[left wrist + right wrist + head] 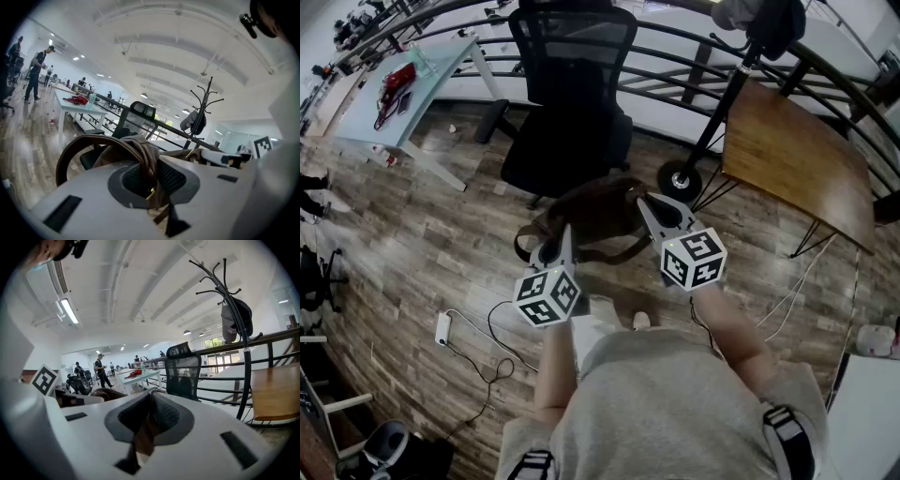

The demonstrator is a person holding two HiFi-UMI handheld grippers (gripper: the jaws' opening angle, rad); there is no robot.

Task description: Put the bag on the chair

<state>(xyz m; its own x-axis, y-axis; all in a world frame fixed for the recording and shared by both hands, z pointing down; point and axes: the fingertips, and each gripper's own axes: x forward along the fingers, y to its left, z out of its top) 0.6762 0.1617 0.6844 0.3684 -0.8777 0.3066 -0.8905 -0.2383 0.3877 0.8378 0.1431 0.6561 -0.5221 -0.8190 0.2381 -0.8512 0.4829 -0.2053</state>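
A brown leather bag hangs above the wooden floor, held between both grippers just in front of the black mesh office chair. My left gripper is shut on the bag's left side, with a handle loop arching beside its jaws. My right gripper is shut on the bag's right side. In the left gripper view, folded brown leather is pinched between the pads of the left gripper. In the right gripper view, a strip of brown leather sits in the right gripper, and the chair stands ahead.
A wooden table stands at the right, with a coat rack base beside the chair. A black railing runs behind them. A pale table with a red item is at far left. A power strip and cable lie on the floor.
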